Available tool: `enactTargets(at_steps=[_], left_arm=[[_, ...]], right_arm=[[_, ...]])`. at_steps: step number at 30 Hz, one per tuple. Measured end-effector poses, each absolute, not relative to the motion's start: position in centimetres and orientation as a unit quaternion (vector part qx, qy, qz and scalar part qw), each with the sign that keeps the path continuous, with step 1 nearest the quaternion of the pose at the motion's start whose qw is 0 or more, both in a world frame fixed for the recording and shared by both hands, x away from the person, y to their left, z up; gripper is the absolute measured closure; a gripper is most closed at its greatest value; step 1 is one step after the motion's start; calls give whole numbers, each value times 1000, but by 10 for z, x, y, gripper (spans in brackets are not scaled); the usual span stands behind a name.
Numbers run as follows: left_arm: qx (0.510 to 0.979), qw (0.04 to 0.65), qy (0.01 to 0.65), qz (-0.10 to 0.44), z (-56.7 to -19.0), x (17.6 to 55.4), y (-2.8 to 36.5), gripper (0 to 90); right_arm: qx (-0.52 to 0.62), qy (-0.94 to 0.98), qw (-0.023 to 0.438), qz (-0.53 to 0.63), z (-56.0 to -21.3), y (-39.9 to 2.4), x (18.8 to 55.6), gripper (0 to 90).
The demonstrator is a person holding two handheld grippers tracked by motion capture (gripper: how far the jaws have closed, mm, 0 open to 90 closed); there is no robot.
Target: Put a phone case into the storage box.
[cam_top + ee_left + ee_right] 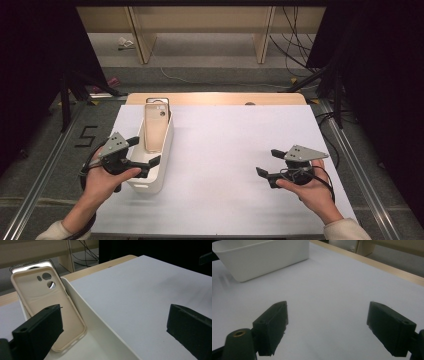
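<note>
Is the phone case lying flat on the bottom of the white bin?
No, the beige phone case stands tilted on its lower end, leaning against the far end of the white bin.

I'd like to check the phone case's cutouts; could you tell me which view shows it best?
The left gripper view: the case leans close up inside the bin, cutouts plain. The high view shows it small; the right gripper view gives the bin's outer wall.

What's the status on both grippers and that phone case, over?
Left gripper open, straddling the white bin's near wall. Right gripper open, empty, over bare table. Beige phone case leaning inside the bin, ungripped. Nothing in the way.
</note>
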State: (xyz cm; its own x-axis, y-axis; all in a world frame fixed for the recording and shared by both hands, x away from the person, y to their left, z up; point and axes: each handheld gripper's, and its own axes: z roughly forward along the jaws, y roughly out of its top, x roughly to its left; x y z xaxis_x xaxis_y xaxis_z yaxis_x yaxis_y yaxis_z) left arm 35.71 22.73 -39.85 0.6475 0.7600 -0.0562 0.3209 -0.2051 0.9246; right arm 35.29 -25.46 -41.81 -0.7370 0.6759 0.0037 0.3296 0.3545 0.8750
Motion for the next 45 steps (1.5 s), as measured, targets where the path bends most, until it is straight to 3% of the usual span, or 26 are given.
enactTargets(at_steps=[45], left_arm=[[750, 515, 345, 232, -419, 338, 233, 0]], right_arm=[[311, 805, 179, 473, -419, -254, 353, 180]])
